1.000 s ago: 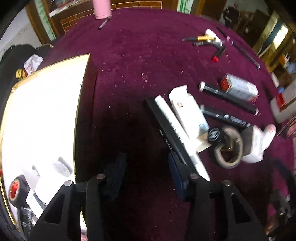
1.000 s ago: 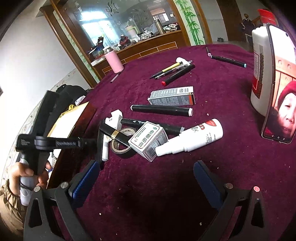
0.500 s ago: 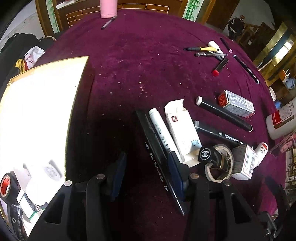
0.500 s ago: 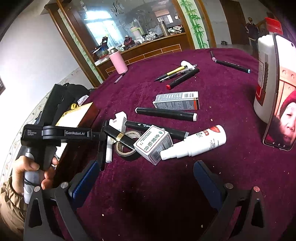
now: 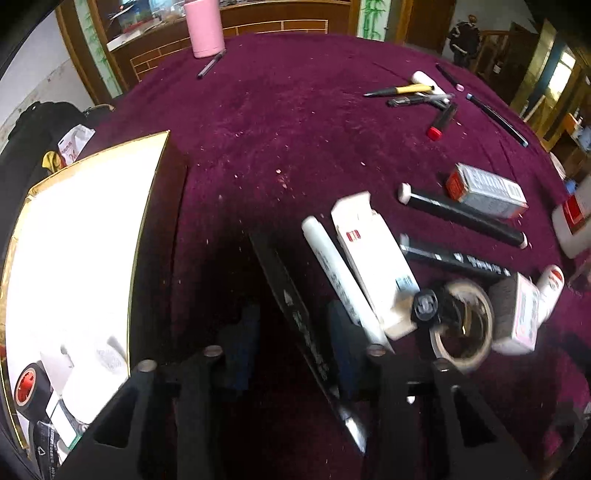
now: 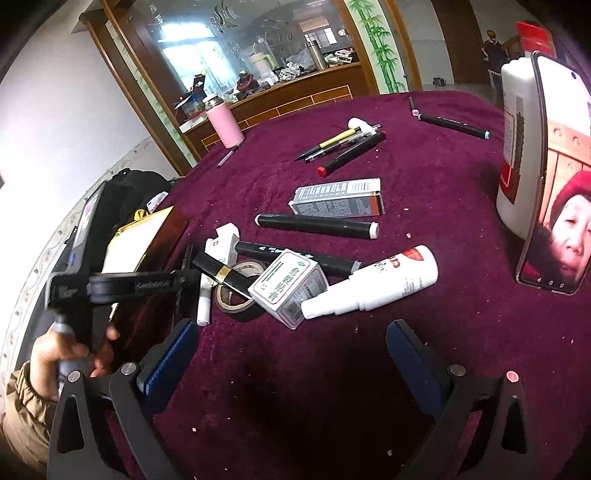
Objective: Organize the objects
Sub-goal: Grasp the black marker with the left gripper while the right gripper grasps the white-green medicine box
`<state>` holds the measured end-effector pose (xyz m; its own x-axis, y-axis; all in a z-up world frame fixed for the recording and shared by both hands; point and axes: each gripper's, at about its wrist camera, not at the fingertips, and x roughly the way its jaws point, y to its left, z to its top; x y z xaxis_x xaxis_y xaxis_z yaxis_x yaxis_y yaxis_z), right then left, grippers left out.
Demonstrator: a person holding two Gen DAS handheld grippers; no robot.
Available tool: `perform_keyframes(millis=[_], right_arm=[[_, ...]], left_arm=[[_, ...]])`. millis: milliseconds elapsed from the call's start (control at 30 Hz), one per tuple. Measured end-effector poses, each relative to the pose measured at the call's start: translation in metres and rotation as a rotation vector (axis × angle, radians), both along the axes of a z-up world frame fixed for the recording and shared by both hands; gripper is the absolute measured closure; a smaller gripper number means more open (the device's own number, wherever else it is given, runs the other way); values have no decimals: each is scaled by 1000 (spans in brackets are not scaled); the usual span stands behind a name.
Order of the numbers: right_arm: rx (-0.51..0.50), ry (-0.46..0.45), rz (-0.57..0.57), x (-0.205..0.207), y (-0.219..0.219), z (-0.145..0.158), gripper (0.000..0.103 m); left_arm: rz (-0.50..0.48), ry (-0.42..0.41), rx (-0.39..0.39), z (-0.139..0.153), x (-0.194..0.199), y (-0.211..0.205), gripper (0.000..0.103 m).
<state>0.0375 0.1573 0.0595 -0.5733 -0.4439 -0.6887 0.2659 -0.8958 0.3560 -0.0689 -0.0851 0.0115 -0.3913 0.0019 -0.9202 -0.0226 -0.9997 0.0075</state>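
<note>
My left gripper [image 5: 291,347] points steeply down at the purple tablecloth. A long flat black pen [image 5: 284,295] runs between its jaws, close to the right finger. The jaws are closing and a gap still shows on the pen's left side. Just right of it lie a white marker [image 5: 332,273] and a white carton [image 5: 373,258]. My right gripper [image 6: 291,362] stands open above bare cloth with nothing between its fingers. Ahead of it lie a spray bottle [image 6: 373,288], a small medicine box [image 6: 288,291] and a tape roll [image 6: 236,295].
A gold-rimmed white box [image 5: 74,258] at the left holds a red-cored tape roll [image 5: 26,384] and other items. Black markers [image 5: 461,218], a grey box [image 5: 484,190] and loose pens [image 5: 406,90] lie farther out. A pink bottle [image 5: 205,26] stands at the back. A phone [image 6: 557,206] leans on a white jug.
The left gripper's jaws have narrowed, and the black pen that lay by the right finger now sits between them. The right gripper has kept still.
</note>
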Motion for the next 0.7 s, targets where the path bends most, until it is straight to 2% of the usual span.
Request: perform_keyframes(millis=[67,167,300,367,567,633,700], right_arm=[[5,0,20,-4,0,1,0],[25,-8,114,-20,-9,3,0],[116,-14,241,-43,-27,1,0],[188,-5,267,-52,-36,-1,2],[338,2,345,-62,-59,-11,15],[361,-5,362,-63,-64,-16,20],[345,4,365,-65,-62,-19,20]], left_arm=[[-38,-13,4,1,11,3,83],[-104,-29,26,2,31,7,83],[-146,-49,70,3,53,6,83],[-160,-56,83,4,60,4,83],[-152,-76,122,5,56,-2,83],[-157,-82,111,5,53,2,82],[-169,-89,104,5,49,6,78]])
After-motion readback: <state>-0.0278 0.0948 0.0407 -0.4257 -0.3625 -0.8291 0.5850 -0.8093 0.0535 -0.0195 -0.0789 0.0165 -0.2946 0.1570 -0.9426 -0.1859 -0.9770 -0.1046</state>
